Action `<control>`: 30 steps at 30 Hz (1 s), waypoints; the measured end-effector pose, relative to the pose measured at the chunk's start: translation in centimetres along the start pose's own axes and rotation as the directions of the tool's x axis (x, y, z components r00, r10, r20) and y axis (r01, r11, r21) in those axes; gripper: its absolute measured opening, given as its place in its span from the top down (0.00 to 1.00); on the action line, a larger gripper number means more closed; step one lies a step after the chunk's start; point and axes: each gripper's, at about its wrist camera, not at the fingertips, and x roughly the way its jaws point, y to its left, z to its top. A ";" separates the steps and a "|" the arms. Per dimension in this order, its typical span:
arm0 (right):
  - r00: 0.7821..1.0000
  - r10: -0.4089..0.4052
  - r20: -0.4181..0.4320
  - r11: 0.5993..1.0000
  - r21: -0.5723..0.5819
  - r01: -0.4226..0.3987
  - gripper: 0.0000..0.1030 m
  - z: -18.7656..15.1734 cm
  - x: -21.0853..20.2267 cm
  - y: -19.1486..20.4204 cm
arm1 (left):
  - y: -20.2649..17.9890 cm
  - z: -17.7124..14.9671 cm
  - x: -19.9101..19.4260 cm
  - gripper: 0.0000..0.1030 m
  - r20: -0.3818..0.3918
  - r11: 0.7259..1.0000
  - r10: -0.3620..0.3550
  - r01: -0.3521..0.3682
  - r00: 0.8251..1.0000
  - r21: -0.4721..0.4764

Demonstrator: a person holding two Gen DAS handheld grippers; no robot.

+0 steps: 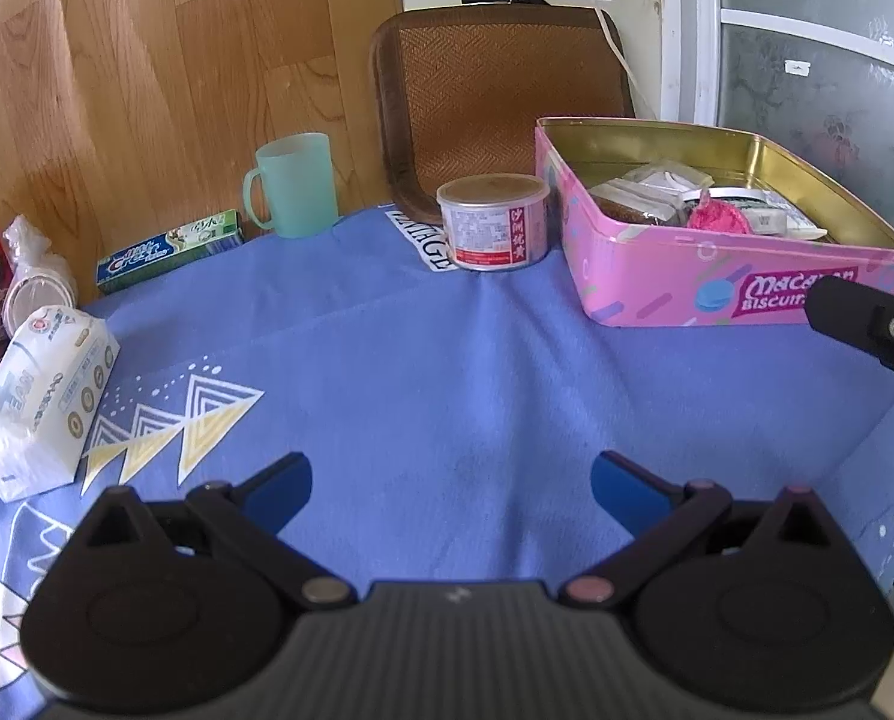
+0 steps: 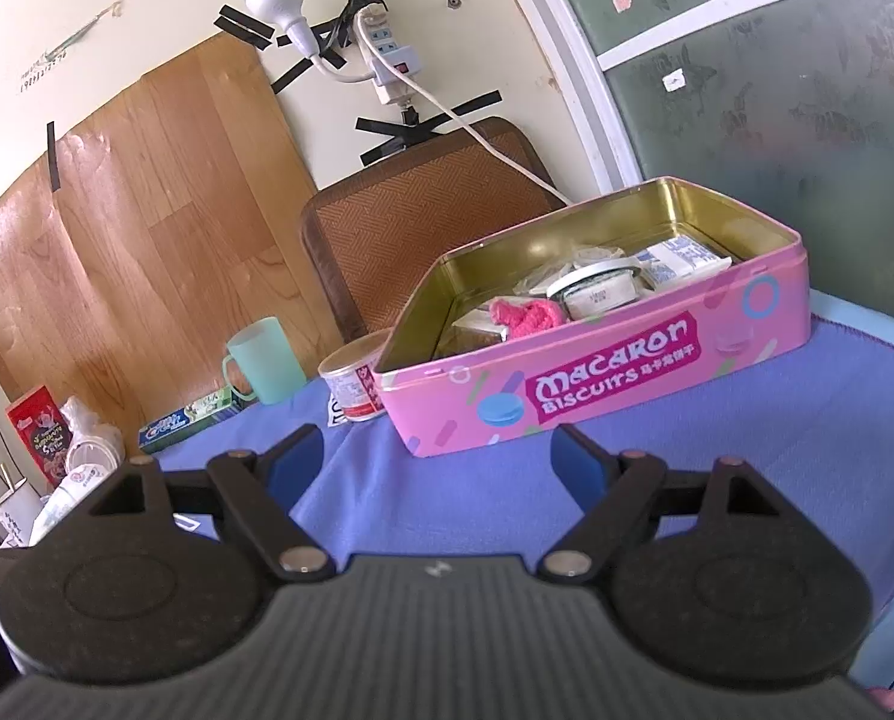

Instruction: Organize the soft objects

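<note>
Both the left tongs and right tongs gape wide, gripping nothing, above the blue-clothed counter. A pink knitted cloth lies inside the open pink rectangular biscuit tin.

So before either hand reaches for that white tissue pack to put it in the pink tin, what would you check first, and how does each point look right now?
1. Left gripper fingers spread and holding nothing: ok.
2. Right gripper fingers spread and holding nothing: ok.
3. Tissue pack lying free on the blue cloth, nothing on top of it: ok.
4. Pink tin lid off: ok.
5. Room in the tin for the pack: cannot tell; the pink knit piece, a small tub and packets already lie inside.
6. Path past the can: ok, the can stands beside the tin.
</note>
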 end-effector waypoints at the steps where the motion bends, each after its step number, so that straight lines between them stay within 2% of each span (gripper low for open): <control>1: 1.000 0.000 0.000 1.000 -0.001 0.000 0.18 0.0 0.0 0.0 | 0.0 0.0 0.0 0.00 0.000 1.000 -0.001 0.001 1.000 0.000; 30: 1.000 0.000 -0.015 1.000 -0.012 0.000 0.18 -0.5 0.4 0.4 | 0.9 -0.1 -0.4 0.00 0.023 1.000 0.026 -0.026 0.999 -0.004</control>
